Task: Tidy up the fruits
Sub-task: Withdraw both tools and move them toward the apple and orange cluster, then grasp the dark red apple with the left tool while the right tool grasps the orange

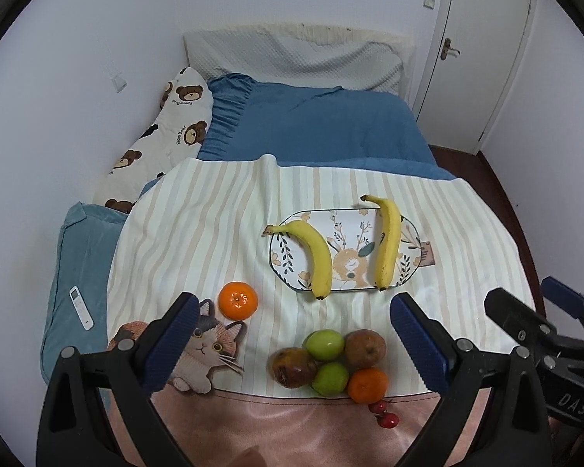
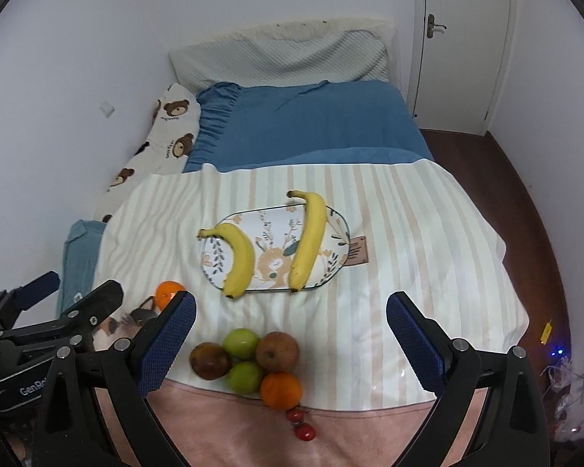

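While lengthwise away, two bananas (image 1: pixel 319 257) cross plate (image 1: pixel 346 225) | stems far

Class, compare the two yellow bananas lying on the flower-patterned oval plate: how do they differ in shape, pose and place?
The left yellow banana curves strongly, while the right yellow banana is nearly straight. The left one's stem points left over the rim of the flower-patterned oval plate; the right one's stem points away past the far rim. The left one's tip overhangs the near rim further. Both are yellow, unpeeled, and rest on the plate.

two bananas (image 1: pixel 319 257) (image 1: pixel 387 243) lie on the floral plate (image 1: pixel 346 225).
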Action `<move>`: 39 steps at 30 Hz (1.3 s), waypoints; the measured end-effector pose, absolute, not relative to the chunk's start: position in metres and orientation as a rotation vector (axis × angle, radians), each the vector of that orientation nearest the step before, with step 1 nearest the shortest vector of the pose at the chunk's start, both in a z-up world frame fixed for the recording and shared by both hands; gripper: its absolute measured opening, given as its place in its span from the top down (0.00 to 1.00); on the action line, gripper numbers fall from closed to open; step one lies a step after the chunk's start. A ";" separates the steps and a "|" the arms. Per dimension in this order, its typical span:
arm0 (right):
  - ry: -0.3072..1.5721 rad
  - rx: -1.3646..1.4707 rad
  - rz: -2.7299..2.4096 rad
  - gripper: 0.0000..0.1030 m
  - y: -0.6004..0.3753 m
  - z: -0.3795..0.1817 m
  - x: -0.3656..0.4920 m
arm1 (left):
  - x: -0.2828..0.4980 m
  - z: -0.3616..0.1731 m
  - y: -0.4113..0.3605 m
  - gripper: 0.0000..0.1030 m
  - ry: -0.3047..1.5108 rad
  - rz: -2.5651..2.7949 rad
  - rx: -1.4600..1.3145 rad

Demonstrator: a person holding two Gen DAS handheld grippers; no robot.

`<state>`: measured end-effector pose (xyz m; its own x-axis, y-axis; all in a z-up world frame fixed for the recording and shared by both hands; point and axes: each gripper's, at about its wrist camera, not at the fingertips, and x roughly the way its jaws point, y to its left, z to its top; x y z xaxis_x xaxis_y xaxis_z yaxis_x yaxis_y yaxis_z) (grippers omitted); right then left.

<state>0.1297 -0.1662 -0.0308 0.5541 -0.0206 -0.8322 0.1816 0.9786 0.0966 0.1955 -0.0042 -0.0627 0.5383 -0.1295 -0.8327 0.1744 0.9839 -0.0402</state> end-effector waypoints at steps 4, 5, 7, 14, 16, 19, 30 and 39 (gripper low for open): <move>0.987 0.213 -0.099 0.03 -0.161 -0.032 0.123 | 0.195 -0.061 0.006 0.03 0.983 -0.178 0.035; 0.996 0.229 -0.094 0.03 -0.161 -0.036 0.123 | 0.195 -0.064 0.009 0.03 0.989 -0.177 0.031; 1.029 0.257 -0.089 0.03 -0.162 -0.050 0.122 | 0.198 -0.074 0.017 0.03 1.012 -0.170 0.026; 1.225 0.367 -0.075 0.02 -0.167 -0.146 0.125 | 0.207 -0.150 0.032 0.03 1.164 -0.149 0.098; 1.266 0.379 -0.077 0.03 -0.165 -0.175 0.124 | 0.209 -0.177 0.032 0.03 1.215 -0.149 0.139; 1.345 0.393 -0.079 0.08 -0.159 -0.226 0.121 | 0.212 -0.226 0.026 0.03 1.311 -0.165 0.229; 1.474 0.420 -0.056 0.21 -0.148 -0.323 0.123 | 0.232 -0.327 -0.003 0.05 1.546 -0.339 0.240; 1.503 0.443 0.038 0.21 -0.151 -0.337 0.131 | 0.247 -0.350 -0.012 0.36 1.596 -0.381 0.090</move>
